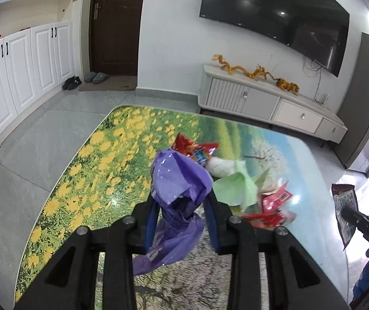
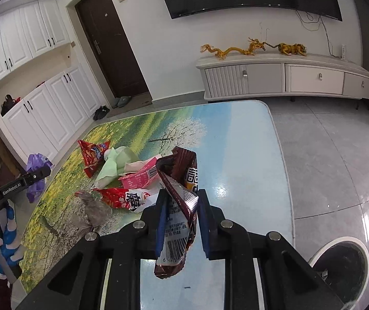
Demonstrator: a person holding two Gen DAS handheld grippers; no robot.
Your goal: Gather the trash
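Observation:
My left gripper [image 1: 182, 201] is shut on a crumpled purple plastic bag [image 1: 179, 178] and holds it above the picture-printed table [image 1: 94, 160]. My right gripper [image 2: 180, 196] is shut on a dark brown snack wrapper [image 2: 182, 180], held above the table's blue part [image 2: 236, 155]. On the table lies a heap of trash: a red snack bag [image 2: 93, 155], green paper [image 2: 114, 165], a pink wrapper [image 2: 140, 175], a red and white wrapper [image 2: 125, 197] and a grey crumpled bag [image 2: 94, 211]. The purple bag also shows at the left in the right wrist view [image 2: 36, 173].
A round white-rimmed bin [image 2: 344, 263] stands on the floor to the right of the table. A white TV cabinet [image 2: 287, 77] with golden figures lines the far wall. White cupboards [image 1: 22, 77] and a dark door [image 1: 117, 23] are to the left.

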